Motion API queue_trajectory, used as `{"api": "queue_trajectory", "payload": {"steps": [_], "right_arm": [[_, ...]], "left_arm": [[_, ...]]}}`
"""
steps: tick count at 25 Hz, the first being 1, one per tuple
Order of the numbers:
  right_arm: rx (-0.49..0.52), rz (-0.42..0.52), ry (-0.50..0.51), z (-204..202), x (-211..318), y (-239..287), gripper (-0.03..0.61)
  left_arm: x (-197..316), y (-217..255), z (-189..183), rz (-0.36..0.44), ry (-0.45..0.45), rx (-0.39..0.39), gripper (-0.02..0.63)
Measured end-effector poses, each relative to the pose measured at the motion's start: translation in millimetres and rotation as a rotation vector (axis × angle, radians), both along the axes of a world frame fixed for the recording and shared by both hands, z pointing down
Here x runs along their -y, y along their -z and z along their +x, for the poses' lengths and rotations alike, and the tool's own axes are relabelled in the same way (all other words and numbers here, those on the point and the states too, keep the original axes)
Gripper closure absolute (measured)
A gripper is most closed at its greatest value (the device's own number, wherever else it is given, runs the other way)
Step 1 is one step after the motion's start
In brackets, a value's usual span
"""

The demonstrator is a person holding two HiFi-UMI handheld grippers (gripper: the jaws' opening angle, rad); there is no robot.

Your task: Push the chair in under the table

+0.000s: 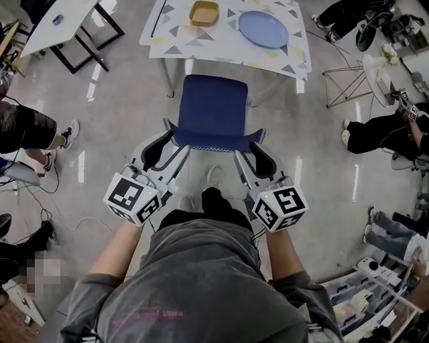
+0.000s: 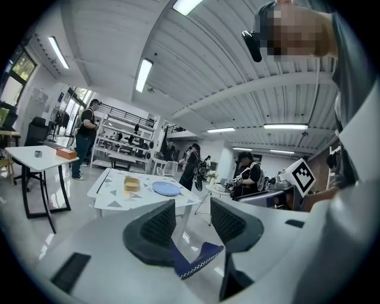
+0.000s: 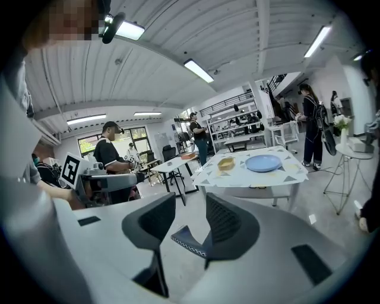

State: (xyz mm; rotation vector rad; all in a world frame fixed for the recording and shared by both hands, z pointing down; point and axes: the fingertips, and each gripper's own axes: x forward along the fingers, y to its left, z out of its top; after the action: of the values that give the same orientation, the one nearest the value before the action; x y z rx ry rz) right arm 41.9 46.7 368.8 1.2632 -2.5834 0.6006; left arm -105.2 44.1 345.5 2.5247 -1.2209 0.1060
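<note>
The worktop (image 1: 224, 45) spans the far side, its near edge square to me. The blue chair (image 1: 214, 107) stands on the floor (image 1: 120, 94) just short of that edge, its seat pointing away from me and its backrest (image 1: 214, 139) nearest me. The chair lines up between the worktop legs (image 1: 164, 79), with bare floor on either side. The left gripper (image 1: 173, 139) and right gripper (image 1: 251, 142) each straddle a top backrest corner. Both sets of fingers (image 2: 157, 228) stand apart, each corner seemingly leaning on one finger only. A plate (image 1: 263, 29) and bowl (image 1: 204, 12) sit on top.
</note>
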Motion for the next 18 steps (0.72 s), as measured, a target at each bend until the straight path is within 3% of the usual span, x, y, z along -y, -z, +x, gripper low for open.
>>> {"api": "queue_trajectory", "payload": {"steps": [18], "right_arm": [[0.023,-0.05,0.166,31.4,75.8,-31.6,0.433]], "left_arm": [[67.2,-29.4,44.1,-0.041,0.009,0.096,0.428]]}}
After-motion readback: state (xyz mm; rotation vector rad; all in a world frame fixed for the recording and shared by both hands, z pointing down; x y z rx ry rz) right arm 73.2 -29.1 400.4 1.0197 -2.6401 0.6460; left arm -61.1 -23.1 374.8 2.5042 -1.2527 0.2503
